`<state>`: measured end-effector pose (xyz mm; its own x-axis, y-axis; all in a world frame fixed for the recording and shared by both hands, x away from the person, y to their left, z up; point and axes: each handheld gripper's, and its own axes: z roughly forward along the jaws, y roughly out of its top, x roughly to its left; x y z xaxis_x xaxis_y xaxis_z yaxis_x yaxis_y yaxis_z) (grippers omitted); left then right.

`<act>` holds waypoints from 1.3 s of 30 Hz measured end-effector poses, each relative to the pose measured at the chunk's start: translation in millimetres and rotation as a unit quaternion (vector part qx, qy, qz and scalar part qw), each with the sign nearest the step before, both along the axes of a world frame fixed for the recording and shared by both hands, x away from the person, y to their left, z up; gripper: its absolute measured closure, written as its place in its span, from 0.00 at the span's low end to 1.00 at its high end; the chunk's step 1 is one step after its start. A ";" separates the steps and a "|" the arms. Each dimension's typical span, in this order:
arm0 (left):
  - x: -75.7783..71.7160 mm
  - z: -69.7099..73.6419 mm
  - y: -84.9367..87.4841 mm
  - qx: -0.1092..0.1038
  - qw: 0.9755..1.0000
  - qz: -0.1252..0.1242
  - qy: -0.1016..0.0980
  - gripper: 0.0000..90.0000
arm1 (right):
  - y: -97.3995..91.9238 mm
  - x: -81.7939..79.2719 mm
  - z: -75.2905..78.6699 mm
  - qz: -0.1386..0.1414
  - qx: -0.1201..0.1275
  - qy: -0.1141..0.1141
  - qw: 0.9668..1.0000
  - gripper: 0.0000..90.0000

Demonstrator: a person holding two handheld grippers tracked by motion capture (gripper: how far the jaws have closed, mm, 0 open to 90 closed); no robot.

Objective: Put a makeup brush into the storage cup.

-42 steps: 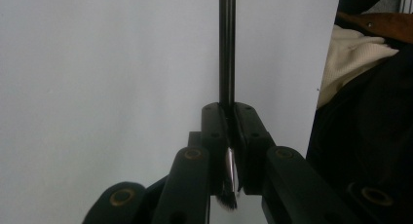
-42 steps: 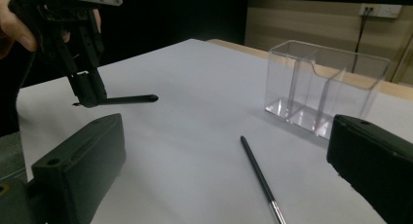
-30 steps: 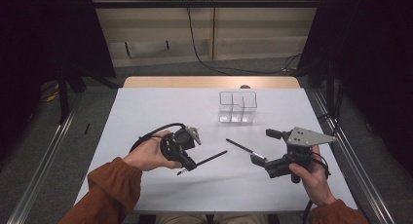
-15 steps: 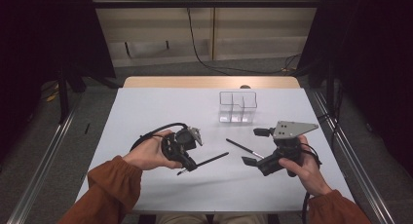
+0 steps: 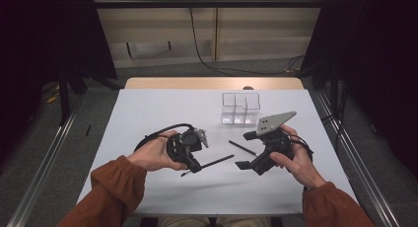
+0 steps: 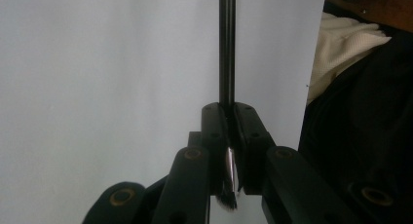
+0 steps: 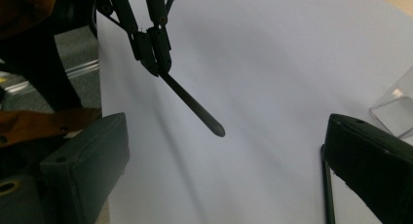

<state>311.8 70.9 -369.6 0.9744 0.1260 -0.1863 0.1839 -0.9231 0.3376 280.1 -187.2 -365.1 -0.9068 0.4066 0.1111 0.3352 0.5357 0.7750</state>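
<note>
- Near centre of white table (image 5: 148, 113): left gripper (image 5: 193, 164) pinching dark rod (image 5: 214, 162), long axis running right toward right gripper (image 5: 247, 150).
- Right gripper: jaws spread, empty, nearer second rod (image 5: 242, 148), lying just left of it.

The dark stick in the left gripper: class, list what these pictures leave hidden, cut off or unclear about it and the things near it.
- Stick: left gripper view, far end cut by the top edge; near end hidden between the fingers.
- Second stick: high view, its near end hidden behind the right gripper.
- Clear box: high view, too small to tell whether anything lies inside.
</note>
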 end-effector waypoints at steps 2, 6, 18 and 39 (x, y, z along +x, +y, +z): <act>-0.1 -0.3 -0.4 0.002 1.000 -0.003 -0.004 0.94 | 2.8 2.7 0.9 0.006 -0.013 0.003 1.000 0.03; -0.3 0.3 -2.3 0.007 1.000 -0.009 -0.003 0.94 | 6.9 6.7 1.9 0.005 -0.027 -0.007 1.000 0.03; -0.6 2.1 -7.4 0.023 1.000 -0.016 -0.009 0.94 | 24.4 17.8 5.1 0.045 -0.117 0.008 0.992 0.04; -3.1 -0.3 -12.5 0.041 0.999 -0.021 -0.014 0.94 | 45.9 24.7 2.5 0.144 -0.243 0.040 0.958 0.28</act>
<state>308.7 58.4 -369.9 0.9838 0.0993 -0.1490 0.1366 -0.9544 0.2655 304.8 -141.2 -362.6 -0.9858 0.1613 0.0467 0.1667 0.9066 0.3876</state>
